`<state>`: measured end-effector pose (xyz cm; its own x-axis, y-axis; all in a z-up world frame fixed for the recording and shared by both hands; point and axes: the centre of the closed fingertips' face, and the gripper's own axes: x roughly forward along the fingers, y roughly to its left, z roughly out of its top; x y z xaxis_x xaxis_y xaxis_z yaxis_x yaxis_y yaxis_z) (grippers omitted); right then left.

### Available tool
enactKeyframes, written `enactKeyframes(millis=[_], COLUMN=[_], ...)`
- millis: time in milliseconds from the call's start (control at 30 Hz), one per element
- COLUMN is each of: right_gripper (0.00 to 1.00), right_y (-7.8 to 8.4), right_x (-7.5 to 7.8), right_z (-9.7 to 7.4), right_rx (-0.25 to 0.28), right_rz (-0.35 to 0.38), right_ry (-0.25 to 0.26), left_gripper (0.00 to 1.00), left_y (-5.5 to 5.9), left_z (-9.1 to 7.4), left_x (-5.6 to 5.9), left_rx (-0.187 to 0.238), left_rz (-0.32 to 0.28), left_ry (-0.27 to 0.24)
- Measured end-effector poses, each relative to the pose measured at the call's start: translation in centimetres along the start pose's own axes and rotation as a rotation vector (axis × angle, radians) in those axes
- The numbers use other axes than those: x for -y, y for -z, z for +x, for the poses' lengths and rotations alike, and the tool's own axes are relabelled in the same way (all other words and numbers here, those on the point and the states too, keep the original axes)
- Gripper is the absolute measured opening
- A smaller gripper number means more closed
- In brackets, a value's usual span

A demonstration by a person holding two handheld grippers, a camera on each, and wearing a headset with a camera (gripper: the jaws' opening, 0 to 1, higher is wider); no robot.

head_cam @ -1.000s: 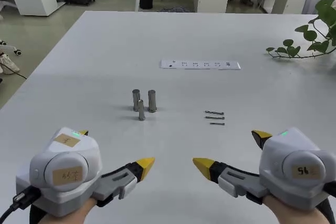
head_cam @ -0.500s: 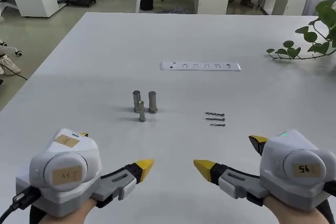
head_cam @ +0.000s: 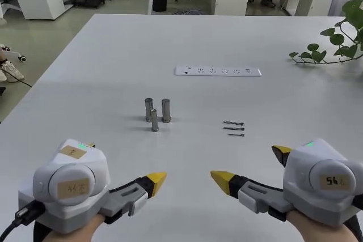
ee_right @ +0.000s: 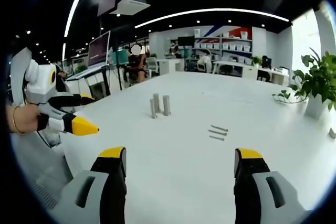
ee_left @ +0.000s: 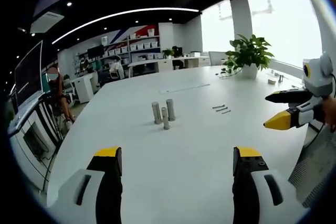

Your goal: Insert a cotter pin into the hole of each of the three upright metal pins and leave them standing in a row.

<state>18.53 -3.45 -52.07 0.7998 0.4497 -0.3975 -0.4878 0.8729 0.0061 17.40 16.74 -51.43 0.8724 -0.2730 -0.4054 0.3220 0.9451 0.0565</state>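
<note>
Task not begun. The three metal pins (head_cam: 154, 119) stand upright in a tight cluster at mid-bench, two behind and one in front, not in a row. Their holes are too small to make out. Three cotter pins (head_cam: 232, 128) lie loose on the bench (head_cam: 113, 55), well to the right of them. The left gripper (ee_left: 177, 153) and the right gripper (ee_right: 178, 153) hover at the near edge, jaws spread and empty. All three insertions and the lining-up remain.

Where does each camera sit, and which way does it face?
Head view: on the headset, facing forward and down; left hand-held gripper and right hand-held gripper show.
Left gripper view: on the left one, facing along its jaws.
Right gripper view: same, on the right one.
All three share the metal pins and cotter pins.
</note>
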Motion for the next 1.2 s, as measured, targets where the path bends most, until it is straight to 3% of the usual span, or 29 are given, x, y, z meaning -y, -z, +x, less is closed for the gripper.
enactKeyframes(millis=[500,1200], right_gripper=[0.87,0.82], right_y=[0.00,-0.60], right_x=[-0.03,-0.63], right_z=[0.08,-0.02], right_rx=[0.001,0.026], right_rz=[-0.006,-0.005], right_ry=[0.000,-0.025], left_gripper=[0.87,0.83], left_y=[0.03,-0.18], left_z=[0.00,0.08], left_x=[0.14,0.38], left_rx=[-0.005,0.003], left_rz=[0.005,0.011], left_ry=[0.003,0.017])
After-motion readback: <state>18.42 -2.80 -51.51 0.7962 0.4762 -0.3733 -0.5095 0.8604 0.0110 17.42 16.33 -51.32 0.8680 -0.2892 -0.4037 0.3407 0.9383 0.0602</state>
